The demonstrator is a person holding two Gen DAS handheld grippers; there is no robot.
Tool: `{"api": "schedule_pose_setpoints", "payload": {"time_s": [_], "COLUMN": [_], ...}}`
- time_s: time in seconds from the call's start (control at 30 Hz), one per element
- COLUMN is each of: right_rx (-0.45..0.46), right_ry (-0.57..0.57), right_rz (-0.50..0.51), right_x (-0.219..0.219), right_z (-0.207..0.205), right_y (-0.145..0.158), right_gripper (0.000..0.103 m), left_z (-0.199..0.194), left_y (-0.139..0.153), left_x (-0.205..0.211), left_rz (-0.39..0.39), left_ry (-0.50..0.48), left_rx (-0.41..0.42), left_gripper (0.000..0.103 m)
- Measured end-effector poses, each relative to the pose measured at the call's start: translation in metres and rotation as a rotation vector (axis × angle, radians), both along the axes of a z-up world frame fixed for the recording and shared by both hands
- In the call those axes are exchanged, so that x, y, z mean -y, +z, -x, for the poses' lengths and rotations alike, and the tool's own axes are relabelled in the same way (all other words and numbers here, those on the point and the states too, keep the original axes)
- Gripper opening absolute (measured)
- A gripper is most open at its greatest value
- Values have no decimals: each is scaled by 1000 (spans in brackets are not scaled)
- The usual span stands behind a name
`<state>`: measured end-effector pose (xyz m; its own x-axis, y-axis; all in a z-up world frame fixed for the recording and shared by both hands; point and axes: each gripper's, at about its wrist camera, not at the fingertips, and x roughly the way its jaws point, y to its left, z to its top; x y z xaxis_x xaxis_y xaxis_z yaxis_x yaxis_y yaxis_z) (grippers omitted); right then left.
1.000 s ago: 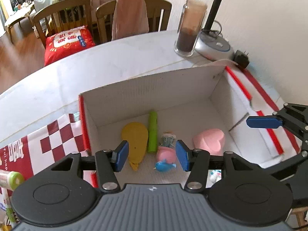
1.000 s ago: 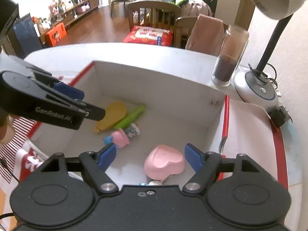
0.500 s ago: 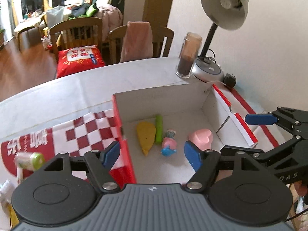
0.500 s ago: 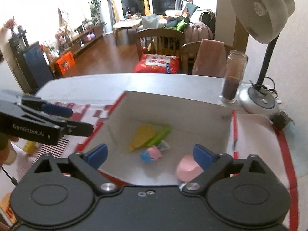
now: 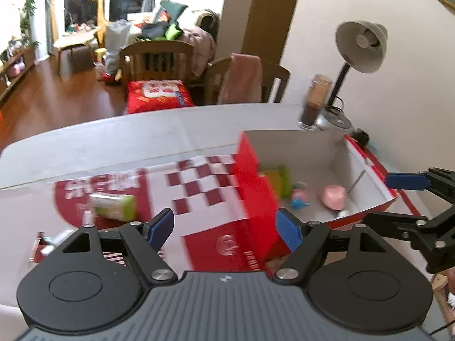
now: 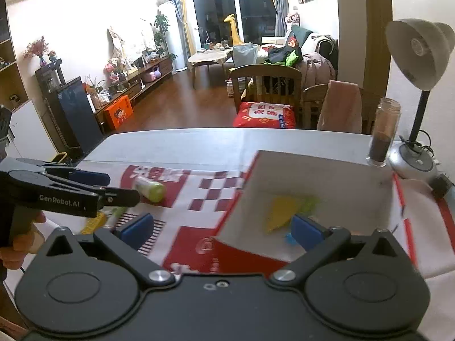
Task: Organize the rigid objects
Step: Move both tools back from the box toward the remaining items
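Note:
A red and white cardboard box (image 5: 256, 187) (image 6: 318, 176) stands open on the table. Inside lie a yellow flat toy (image 6: 281, 210), a green stick (image 5: 281, 179), a small pink and blue figure (image 5: 298, 196) and a pink heart-shaped case (image 5: 334, 196). A white bottle with a green cap (image 5: 113, 206) (image 6: 150, 189) lies on the red checked flap (image 5: 199, 182) left of the box. My left gripper (image 5: 227, 228) is open and empty, above the flap and the box's left wall. My right gripper (image 6: 224, 231) is open and empty above the box's front left corner.
A tall jar with dark contents (image 5: 312, 105) (image 6: 384, 133) and a desk lamp (image 5: 358, 54) (image 6: 418, 56) stand behind the box by the wall. More small items (image 5: 54, 241) (image 6: 93, 224) lie at the table's left front. Chairs (image 6: 264, 85) stand beyond the far edge.
Both grippers have drawn back and up out of the box and swung left. The flap and the white bottle have come into view. Both stay open and empty.

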<state>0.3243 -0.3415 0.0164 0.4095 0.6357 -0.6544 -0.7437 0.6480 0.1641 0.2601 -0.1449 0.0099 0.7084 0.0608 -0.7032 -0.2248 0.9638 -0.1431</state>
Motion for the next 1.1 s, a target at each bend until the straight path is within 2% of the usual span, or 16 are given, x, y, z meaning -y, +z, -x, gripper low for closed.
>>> {"api": "schedule_pose_setpoints", "payload": {"time_s": [0.23,0.6,0.87,1.1], "right_rx": [-29,-75,-100,-117], "right_ry": [31,67,104,114], "right_rz": [14,50,94,160], "right_x": [-52,-132,-182,-219], "right_z": [44,103,126,136], "right_y": [-7,-25,-43,-62], "right_gripper": [103,103,103,103], "left_z": [54,120,139,137], "left_y": [-5,-45,-85,-121], "left_x": [-59,-163,-213,-229], "left_rz": [-37,-82,-87,-193], "left_ry": [45,116,128,66], "left_rx": [24,-33,-57,-52], "left_gripper": [83,83,83,83]}}
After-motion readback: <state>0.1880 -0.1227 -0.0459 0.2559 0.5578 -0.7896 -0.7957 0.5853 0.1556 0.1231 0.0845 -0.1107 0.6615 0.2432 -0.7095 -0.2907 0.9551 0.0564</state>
